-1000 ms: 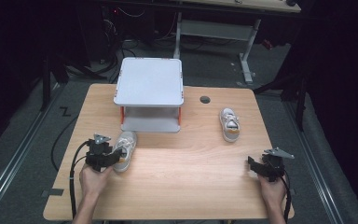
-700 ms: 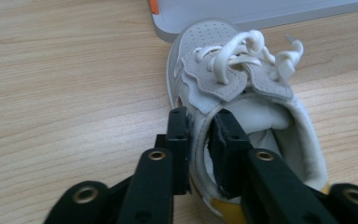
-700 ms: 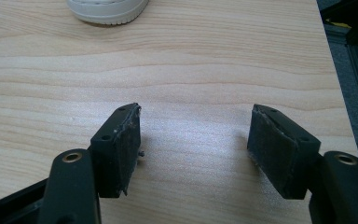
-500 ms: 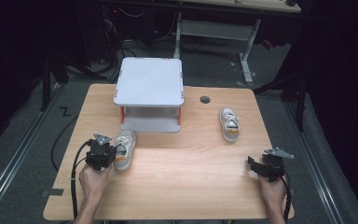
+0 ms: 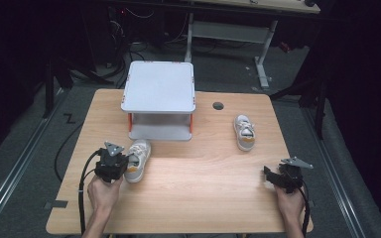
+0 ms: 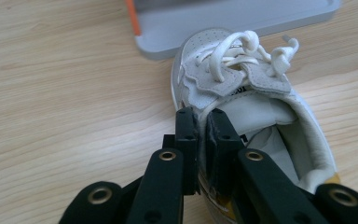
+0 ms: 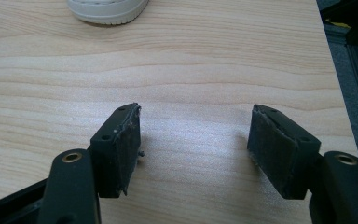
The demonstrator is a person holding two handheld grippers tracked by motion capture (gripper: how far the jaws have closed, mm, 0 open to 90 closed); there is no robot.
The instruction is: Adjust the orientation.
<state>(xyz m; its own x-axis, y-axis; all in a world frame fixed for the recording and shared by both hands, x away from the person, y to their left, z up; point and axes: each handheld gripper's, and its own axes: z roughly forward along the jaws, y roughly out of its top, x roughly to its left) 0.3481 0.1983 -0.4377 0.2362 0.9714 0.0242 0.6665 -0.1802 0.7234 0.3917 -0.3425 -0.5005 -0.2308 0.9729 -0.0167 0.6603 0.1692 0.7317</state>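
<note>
While the right gripper (image 5: 272,174) rests fingers apart, left gripper (image 5: 124,161) fingers have just clamped the shoe (image 5: 138,159) wall.

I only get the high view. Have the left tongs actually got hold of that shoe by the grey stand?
Observer: Yes. The left tongs are shut on the shoe, pinching its side wall with one jaw inside and one outside.
Operator: And the right tongs, are they holding anything?
Observer: No. The right tongs stand open over bare table, with nothing between them.
</note>
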